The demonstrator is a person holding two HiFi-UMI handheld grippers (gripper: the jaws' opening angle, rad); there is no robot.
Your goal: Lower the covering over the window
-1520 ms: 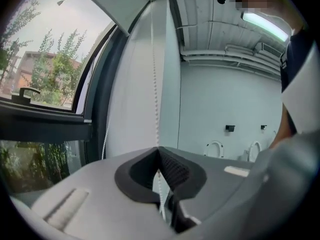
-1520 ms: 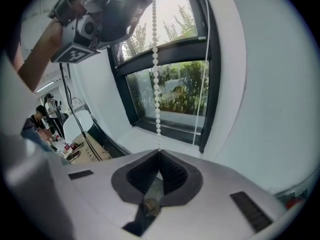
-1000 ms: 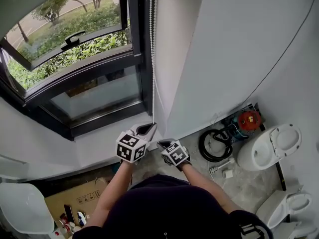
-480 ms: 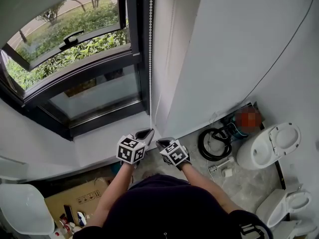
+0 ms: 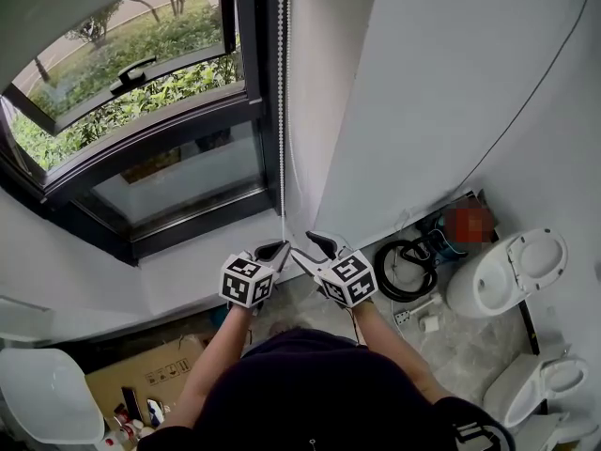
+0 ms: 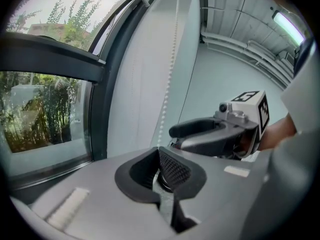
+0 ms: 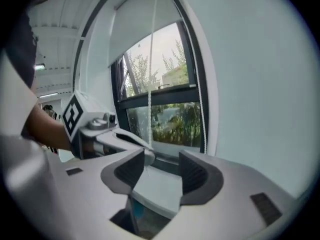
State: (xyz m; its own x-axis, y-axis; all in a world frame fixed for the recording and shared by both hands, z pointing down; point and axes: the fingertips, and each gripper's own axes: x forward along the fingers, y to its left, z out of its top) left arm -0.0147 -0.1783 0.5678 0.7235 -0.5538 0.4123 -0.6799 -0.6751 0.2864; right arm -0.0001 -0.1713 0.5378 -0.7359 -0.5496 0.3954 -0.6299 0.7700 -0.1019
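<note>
Right of the window (image 5: 141, 130), left gripper (image 5: 279, 249) clamps the bead chain (image 5: 281, 111) taut while right gripper (image 5: 308, 247), jaws just sprung wide and empty, looks set to regrip; blind (image 7: 142, 24) high up the window.

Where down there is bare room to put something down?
The white ledge under the dark window frame lies bare. The floor corner to its right is crowded: a coiled black hose, a white toilet, small white fittings between them.

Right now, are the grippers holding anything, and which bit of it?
The left gripper is shut on the bead chain, low down. The right gripper has just been opening its jaws; nothing is between them.
</note>
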